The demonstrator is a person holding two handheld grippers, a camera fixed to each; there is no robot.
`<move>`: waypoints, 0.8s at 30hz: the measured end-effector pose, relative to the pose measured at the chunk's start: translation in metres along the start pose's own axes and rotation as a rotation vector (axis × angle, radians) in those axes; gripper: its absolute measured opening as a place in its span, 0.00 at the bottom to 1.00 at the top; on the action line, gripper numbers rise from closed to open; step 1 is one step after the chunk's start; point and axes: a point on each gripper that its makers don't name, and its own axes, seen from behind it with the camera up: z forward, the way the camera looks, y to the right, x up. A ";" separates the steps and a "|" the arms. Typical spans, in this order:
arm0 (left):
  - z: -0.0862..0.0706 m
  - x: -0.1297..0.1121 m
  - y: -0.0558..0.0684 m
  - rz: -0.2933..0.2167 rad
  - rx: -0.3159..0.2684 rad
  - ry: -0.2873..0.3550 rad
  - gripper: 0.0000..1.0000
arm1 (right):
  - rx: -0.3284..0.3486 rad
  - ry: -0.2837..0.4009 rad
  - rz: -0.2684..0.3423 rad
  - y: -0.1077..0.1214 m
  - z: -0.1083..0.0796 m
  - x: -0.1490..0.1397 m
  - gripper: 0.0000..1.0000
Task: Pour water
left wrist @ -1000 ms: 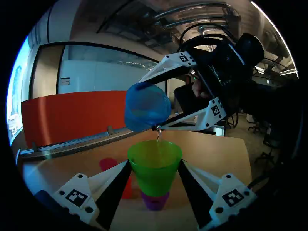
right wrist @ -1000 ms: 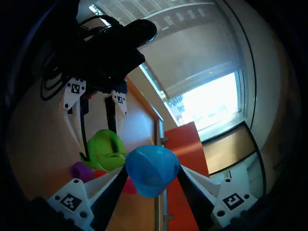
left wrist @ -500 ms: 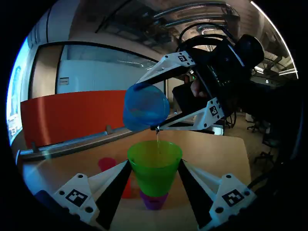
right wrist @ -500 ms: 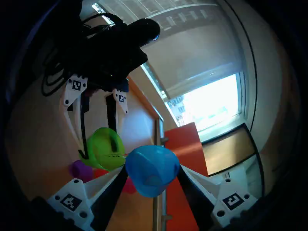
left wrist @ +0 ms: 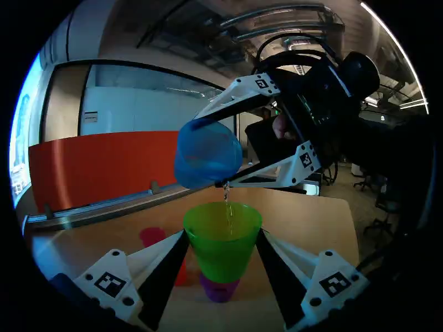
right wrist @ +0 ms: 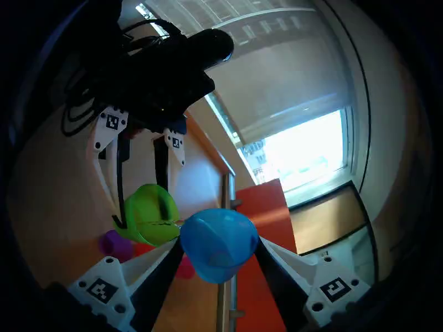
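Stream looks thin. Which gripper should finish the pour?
Right: the right gripper grips the tilted blue cup over the green cup; tipping further likely finishes it. The left gripper only holds the green cup upright.

Blue cup (left wrist: pixel 207 154) tipped over, above the upright green cup (left wrist: pixel 222 246); a thin water stream (left wrist: pixel 226 195) drops into it.

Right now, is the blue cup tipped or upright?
Tipped. In the left gripper view the blue cup leans rim-down above the green cup, and a thin water stream falls from its rim.
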 end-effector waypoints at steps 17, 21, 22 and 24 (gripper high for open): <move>-0.001 0.003 0.002 0.007 -0.004 0.001 0.85 | -0.001 0.005 -0.033 0.003 -0.001 0.003 0.91; 0.000 0.003 0.003 0.006 -0.006 0.001 0.84 | -0.001 0.008 -0.038 0.002 -0.002 0.005 0.91; 0.000 0.003 0.003 0.006 -0.006 0.001 0.84 | 0.000 0.008 -0.039 0.002 -0.002 0.005 0.91; 0.000 0.004 0.003 0.007 -0.006 0.000 0.85 | 0.000 0.009 -0.044 0.001 -0.002 0.006 0.91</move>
